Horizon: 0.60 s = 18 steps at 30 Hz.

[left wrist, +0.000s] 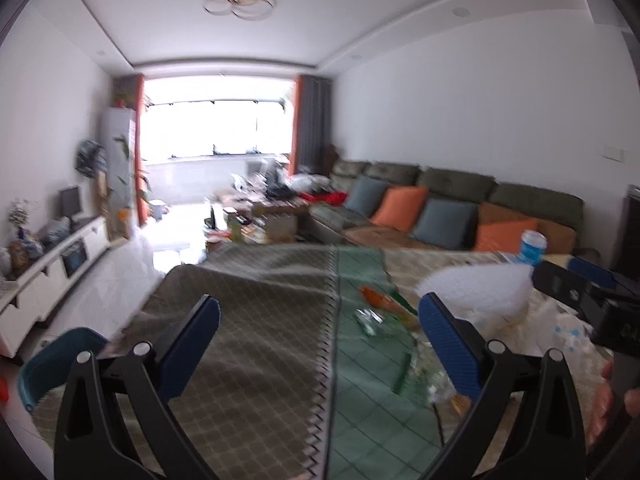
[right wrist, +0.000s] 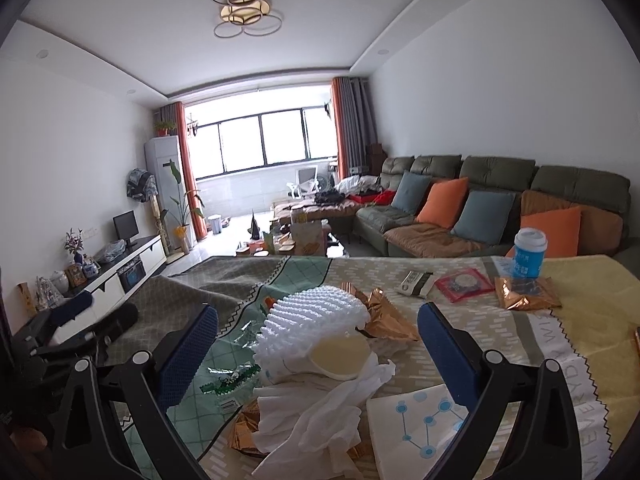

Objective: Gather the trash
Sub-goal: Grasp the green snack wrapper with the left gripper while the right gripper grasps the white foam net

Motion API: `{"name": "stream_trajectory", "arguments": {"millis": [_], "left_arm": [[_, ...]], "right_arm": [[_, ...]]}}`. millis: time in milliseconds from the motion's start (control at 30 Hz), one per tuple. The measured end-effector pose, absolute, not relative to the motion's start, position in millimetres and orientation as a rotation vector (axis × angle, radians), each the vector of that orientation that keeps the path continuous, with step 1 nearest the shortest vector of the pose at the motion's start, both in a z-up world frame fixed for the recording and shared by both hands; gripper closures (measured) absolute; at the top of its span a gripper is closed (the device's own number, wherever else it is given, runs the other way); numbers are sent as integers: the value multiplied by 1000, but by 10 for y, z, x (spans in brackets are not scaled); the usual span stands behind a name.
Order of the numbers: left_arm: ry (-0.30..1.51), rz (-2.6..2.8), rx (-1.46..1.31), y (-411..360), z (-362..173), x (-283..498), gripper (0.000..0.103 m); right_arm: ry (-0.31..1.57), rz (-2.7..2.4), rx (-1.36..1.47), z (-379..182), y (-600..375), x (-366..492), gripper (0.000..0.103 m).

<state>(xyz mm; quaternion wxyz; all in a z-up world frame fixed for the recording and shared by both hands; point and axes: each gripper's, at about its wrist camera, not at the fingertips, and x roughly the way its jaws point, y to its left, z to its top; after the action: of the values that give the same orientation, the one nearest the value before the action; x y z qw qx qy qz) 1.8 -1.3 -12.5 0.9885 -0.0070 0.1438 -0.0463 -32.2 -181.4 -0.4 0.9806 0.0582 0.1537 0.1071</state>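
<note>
Both grippers are spread wide with nothing held. The right gripper (right wrist: pixel 318 328) is aimed at the trash pile at lower centre of its view: foam netting (right wrist: pixel 316 320) draped over a plastic lid (right wrist: pixel 338 354), crumpled tissues (right wrist: pixel 320 412) in front, copper foil wrappers (right wrist: pixel 384 316) behind and beneath. A printed napkin (right wrist: pixel 420 428) lies just beside the right finger. The left gripper (left wrist: pixel 320 320) is over bare tablecloth (left wrist: pixel 248 320) at centre frame, well apart from the pile; an orange wrapper (left wrist: pixel 376 298) and clear film (left wrist: pixel 370 320) sit ahead of it, right of centre.

Risks, judged:
- Netting is light and springy; a shallow pinch would likely slip, or only the net would be lifted and the lid dropped.
- Tissues are loose and layered; one sheet could be pulled and the rest scattered.
- Cloth could be caught if the fingers are driven too low, dragging the cup (right wrist: pixel 529 254) at upper right.
- Left view is motion-blurred, so clear film could be missed.
- No bin is identifiable with certainty; the drop-off spot cannot be told.
</note>
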Motion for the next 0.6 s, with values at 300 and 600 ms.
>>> {"name": "stream_trajectory", "arguments": {"millis": [300,600], "left_arm": [[478,-348,-29,-227,-368,235,4],[630,-546,-73,-375,-580,428,37]], "right_arm": [[464,281,204,55,-1978,41,10],[572,392,357,-33,-2347,428,50]]}}
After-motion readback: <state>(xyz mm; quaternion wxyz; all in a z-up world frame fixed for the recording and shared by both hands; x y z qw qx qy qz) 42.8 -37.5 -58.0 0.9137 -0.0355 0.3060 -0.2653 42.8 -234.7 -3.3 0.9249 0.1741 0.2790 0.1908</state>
